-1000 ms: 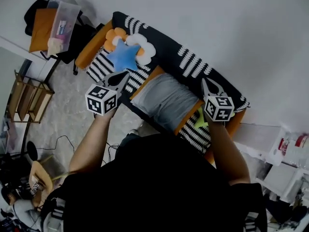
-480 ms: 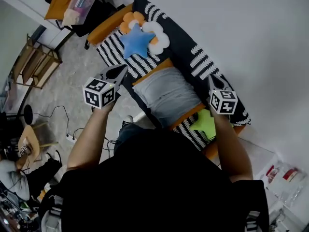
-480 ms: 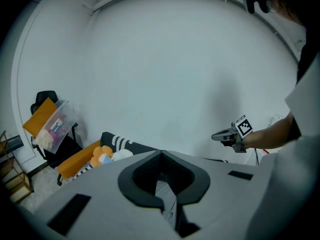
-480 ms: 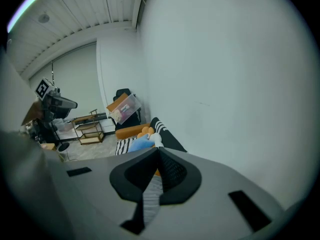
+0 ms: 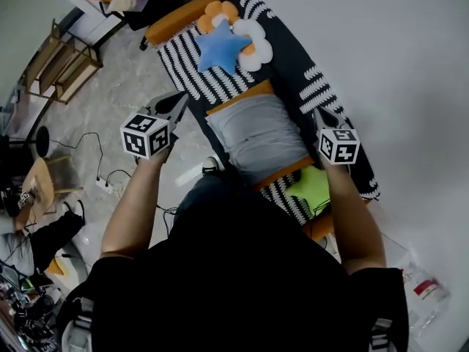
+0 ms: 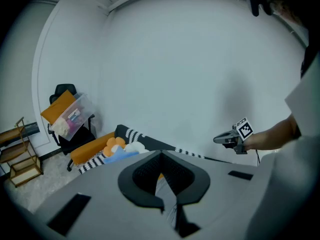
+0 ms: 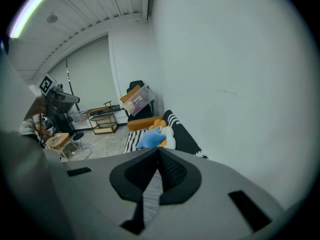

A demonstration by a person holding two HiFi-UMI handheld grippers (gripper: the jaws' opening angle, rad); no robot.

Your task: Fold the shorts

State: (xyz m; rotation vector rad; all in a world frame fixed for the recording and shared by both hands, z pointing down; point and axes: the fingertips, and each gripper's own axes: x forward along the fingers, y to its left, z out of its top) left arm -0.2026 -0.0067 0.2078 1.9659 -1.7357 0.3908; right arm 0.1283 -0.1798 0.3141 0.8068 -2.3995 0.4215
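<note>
Grey shorts (image 5: 256,134) lie flat on an orange cushion (image 5: 238,97) on the black-and-white striped sofa (image 5: 194,75). My left gripper (image 5: 179,100) hovers off the shorts' left side, over the sofa's front edge, shut and empty. On the shorts' right side my right gripper (image 5: 317,113) hangs near the sofa back, also shut and empty. In the left gripper view the left gripper (image 6: 161,154) has its jaws closed together, with the right gripper (image 6: 225,139) ahead of it. In the right gripper view a strip of the shorts (image 7: 151,194) shows beneath the closed right gripper (image 7: 159,149).
A blue star pillow (image 5: 220,48) and a flower pillow (image 5: 255,41) lie at the sofa's far end, a green pillow (image 5: 311,185) at the near end. A wooden shelf (image 5: 62,64), cables (image 5: 95,178) and a stool (image 5: 37,189) stand on the floor at left. A white wall runs behind the sofa.
Both grippers have come down toward the sofa and rolled a little, staying shut. The head view has swung, so the sofa and shorts now sit higher in the picture.
</note>
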